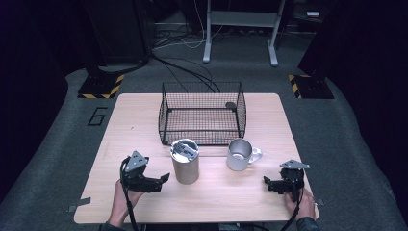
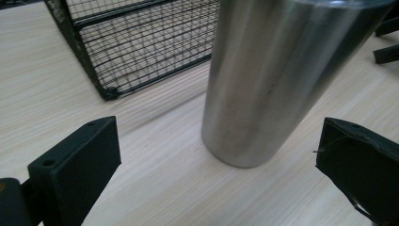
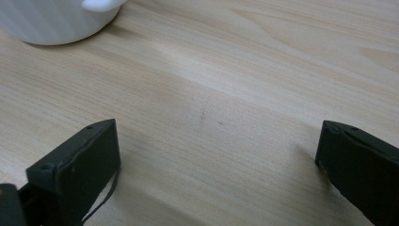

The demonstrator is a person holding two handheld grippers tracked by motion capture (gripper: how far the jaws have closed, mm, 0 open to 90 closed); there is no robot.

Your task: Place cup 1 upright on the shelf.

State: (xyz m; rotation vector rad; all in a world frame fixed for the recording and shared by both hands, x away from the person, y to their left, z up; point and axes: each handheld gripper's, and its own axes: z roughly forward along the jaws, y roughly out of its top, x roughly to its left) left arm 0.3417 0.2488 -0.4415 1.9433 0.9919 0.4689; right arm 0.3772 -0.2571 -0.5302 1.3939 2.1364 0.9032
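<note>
A tall steel tumbler [image 1: 185, 161] with a lid stands upright on the wooden table [image 1: 207, 192], just in front of a black wire basket [image 1: 202, 119]. To its right sits a steel mug [image 1: 239, 154] with its handle turned right. My left gripper [image 1: 162, 181] is open, low on the table just left of the tumbler. In the left gripper view the tumbler [image 2: 273, 80] rises ahead between the spread jaws, untouched. My right gripper [image 1: 266, 182] is open at the front right, short of the mug [image 3: 56, 19], with bare table between its jaws.
The wire basket [image 2: 141, 42] holds a small dark round thing [image 1: 231, 105] in its back right corner. Cables and a metal stand frame [image 1: 240, 29] lie on the floor beyond the table. Bare tabletop runs along the front edge between both hands.
</note>
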